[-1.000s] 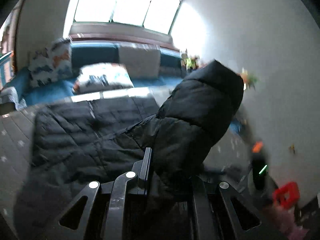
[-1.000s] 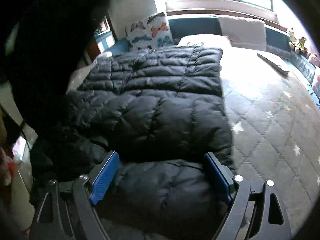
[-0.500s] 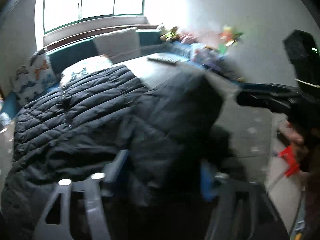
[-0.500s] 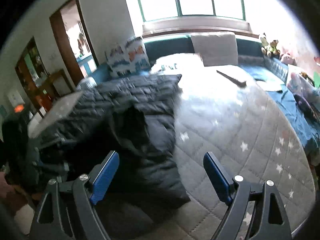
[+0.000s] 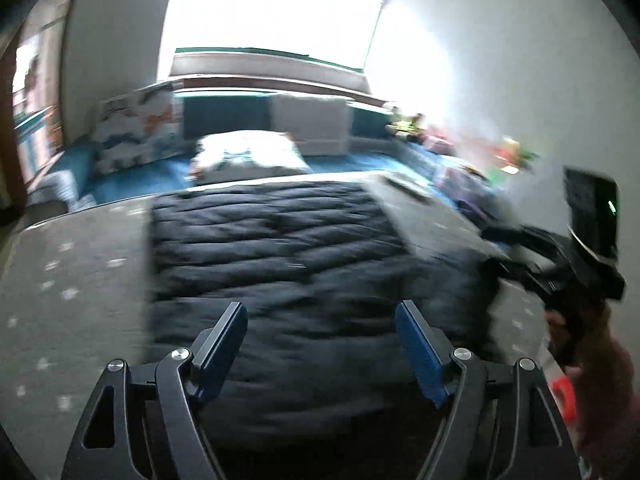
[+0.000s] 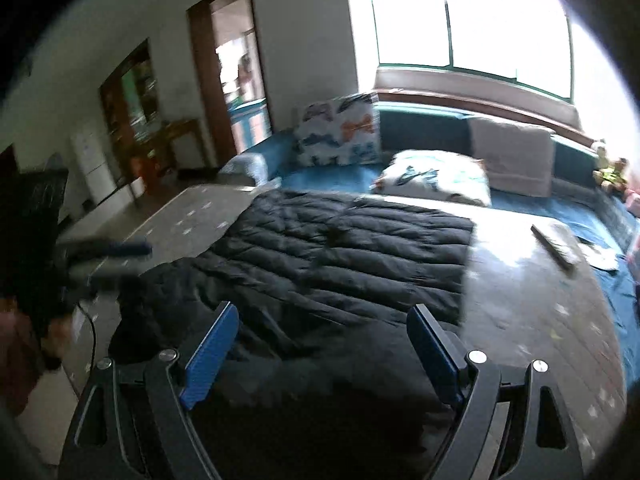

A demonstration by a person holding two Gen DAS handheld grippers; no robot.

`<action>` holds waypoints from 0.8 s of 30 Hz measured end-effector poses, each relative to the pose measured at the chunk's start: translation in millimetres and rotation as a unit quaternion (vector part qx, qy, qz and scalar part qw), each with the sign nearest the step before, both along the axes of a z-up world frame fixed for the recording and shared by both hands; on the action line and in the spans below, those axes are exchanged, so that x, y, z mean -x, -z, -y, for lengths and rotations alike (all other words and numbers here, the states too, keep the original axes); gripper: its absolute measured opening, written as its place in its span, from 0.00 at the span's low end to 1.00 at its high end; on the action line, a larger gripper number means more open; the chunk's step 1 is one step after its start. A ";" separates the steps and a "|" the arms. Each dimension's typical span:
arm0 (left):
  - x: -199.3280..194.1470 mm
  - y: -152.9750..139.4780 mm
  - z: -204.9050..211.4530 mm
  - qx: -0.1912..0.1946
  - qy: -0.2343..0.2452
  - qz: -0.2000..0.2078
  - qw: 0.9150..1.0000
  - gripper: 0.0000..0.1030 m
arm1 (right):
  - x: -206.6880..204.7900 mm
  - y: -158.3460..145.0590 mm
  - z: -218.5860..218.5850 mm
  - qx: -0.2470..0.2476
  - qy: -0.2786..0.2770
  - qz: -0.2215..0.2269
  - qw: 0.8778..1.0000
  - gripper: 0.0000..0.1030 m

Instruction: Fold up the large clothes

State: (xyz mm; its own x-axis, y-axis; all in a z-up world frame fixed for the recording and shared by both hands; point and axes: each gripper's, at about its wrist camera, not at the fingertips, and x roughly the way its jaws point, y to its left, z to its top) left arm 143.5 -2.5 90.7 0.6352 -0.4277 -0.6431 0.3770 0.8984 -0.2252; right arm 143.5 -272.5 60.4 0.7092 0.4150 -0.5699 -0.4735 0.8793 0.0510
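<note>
A black quilted down jacket (image 5: 276, 248) lies spread on the grey star-patterned bed cover (image 5: 80, 264); it also shows in the right wrist view (image 6: 340, 260). My left gripper (image 5: 320, 340) is open and empty, above the jacket's near end. My right gripper (image 6: 320, 344) is open and empty, above the jacket's near part. The right gripper shows at the right edge of the left wrist view (image 5: 556, 264), over the jacket's right side. The left gripper shows at the left edge of the right wrist view (image 6: 108, 256), blurred.
Pillows (image 6: 432, 176) and a patterned cushion (image 6: 340, 132) lie on the blue bedding by the window. A flat remote-like object (image 6: 556, 244) lies on the bed at the right. A doorway (image 6: 236, 68) and furniture stand at the left. Toys (image 5: 512, 156) sit along the right wall.
My left gripper has let go of the jacket part that it held up, and now stands open. The jacket lies flat on the bed. Both grippers have drawn back from it.
</note>
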 end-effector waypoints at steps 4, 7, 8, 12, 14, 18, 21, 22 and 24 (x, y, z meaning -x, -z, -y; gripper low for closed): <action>-29.4 23.0 -43.3 0.021 -0.028 -0.038 0.999 0.79 | -30.5 25.5 -22.0 0.030 -0.006 -0.032 0.999 0.91; -42.5 51.6 -53.9 0.033 -0.024 -0.072 0.997 0.77 | -42.0 46.7 -17.3 0.040 0.010 -0.064 0.997 0.91; -44.0 64.0 -54.2 0.036 -0.017 -0.084 0.996 0.77 | -43.4 56.7 -10.5 0.040 0.015 -0.076 0.996 0.91; -38.2 100.4 -41.5 0.019 -0.007 -0.072 0.997 0.77 | -35.2 86.8 9.8 0.046 0.022 -0.105 0.993 0.91; -32.2 108.6 -35.8 0.003 -0.001 -0.061 0.998 0.77 | -26.3 95.5 16.7 0.041 0.016 -0.102 0.994 0.91; -25.2 123.0 -28.0 -0.020 0.006 -0.051 0.999 0.77 | -20.2 107.6 25.5 0.030 0.016 -0.101 0.994 0.91; -21.1 127.4 -21.6 -0.049 0.010 -0.040 0.998 0.77 | -18.6 105.5 25.1 0.038 0.020 -0.101 0.994 0.91; -20.8 126.8 -20.0 -0.054 0.011 -0.040 0.998 0.77 | -16.5 103.4 23.0 0.049 0.023 -0.101 0.993 0.91; -20.7 127.0 -20.4 -0.059 0.011 -0.041 0.997 0.77 | -14.0 94.6 18.4 0.068 0.035 -0.102 0.992 0.91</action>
State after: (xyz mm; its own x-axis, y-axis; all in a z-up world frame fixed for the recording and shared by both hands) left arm 164.2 17.9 -36.2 0.5697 -0.3590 -0.7393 0.3823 0.9121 -0.1483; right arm 157.5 -290.9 -34.2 0.5976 0.2790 -0.7517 -0.4032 0.9149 0.0190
